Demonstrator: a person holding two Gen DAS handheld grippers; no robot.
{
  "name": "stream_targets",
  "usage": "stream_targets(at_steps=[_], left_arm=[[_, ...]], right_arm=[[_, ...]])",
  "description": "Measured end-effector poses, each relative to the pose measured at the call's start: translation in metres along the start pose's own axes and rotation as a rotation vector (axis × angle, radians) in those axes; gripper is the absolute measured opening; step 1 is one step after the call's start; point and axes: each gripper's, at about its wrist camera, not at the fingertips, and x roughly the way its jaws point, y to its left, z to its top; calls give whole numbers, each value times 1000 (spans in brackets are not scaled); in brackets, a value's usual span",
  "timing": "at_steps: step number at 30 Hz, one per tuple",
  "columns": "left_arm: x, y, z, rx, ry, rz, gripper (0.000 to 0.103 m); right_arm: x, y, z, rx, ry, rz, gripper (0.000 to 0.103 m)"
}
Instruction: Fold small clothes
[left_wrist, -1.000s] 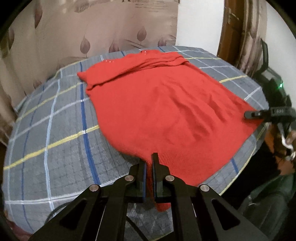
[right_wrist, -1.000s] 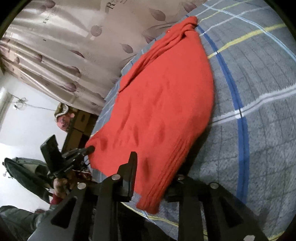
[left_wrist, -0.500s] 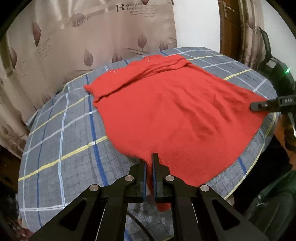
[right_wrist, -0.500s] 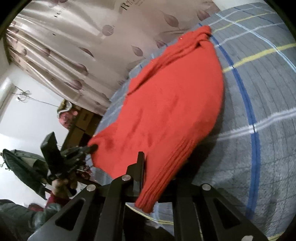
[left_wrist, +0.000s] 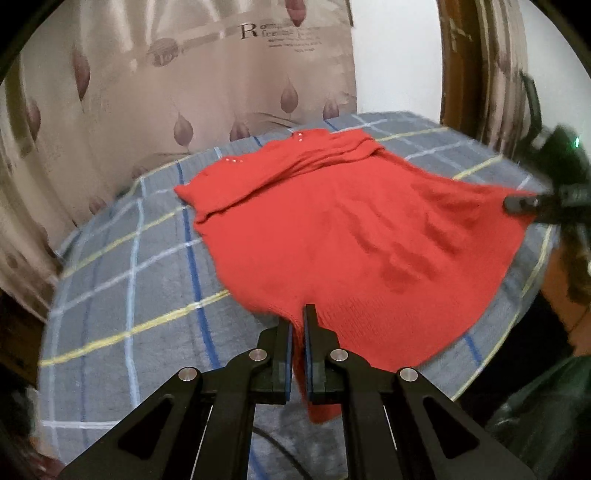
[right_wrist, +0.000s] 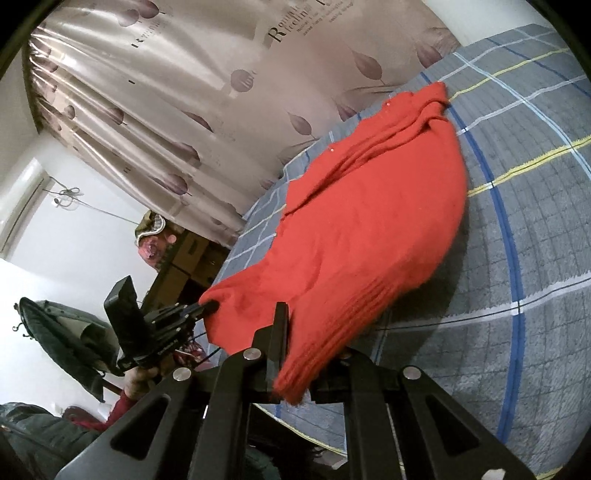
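A red knit garment (left_wrist: 354, 236) lies spread on a grey plaid-covered surface (left_wrist: 129, 280), its neck end with small pearl buttons at the far side. My left gripper (left_wrist: 298, 332) is shut on the garment's near hem corner and holds it off the surface. My right gripper (right_wrist: 295, 354) is shut on the other hem corner, with the ribbed hem of the garment (right_wrist: 369, 236) draped over its fingers. In the left wrist view the right gripper (left_wrist: 532, 203) shows at the right edge, pinching the cloth. In the right wrist view the left gripper (right_wrist: 207, 308) shows at left, holding the stretched hem.
A beige leaf-print curtain (left_wrist: 166, 74) hangs behind the surface. A wooden door frame (left_wrist: 476, 66) stands at the back right. Dark bags and a person's hand (right_wrist: 136, 380) sit beyond the near edge. Stacked boxes (right_wrist: 192, 254) stand by the curtain.
Both grippers have risen and lifted the hem higher off the surface, with the hem stretched between them. The far end of the garment stays on the surface.
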Motion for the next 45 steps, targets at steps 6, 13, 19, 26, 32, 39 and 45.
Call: stream_targets(at_steps=[6, 13, 19, 26, 32, 39, 45], left_arm=[[6, 26, -6, -186, 36, -164, 5], [11, 39, -8, -315, 46, -261, 5], [10, 47, 0, -357, 14, -300, 5], [6, 54, 14, -371, -38, -313, 5], [5, 53, 17, -336, -70, -279, 5], [8, 45, 14, -334, -61, -287, 5], [7, 39, 14, -309, -57, -265, 5]], right_arm=[[-1, -2, -6, 9, -2, 5, 9], [-6, -5, -6, 32, -19, 12, 9], [-8, -3, 1, 32, -30, 33, 9], [-7, 7, 19, -3, -39, 32, 9], [-7, 28, 33, -117, -42, -99, 9], [-5, 53, 32, -253, -47, -273, 9], [6, 72, 29, -376, -43, -411, 8]])
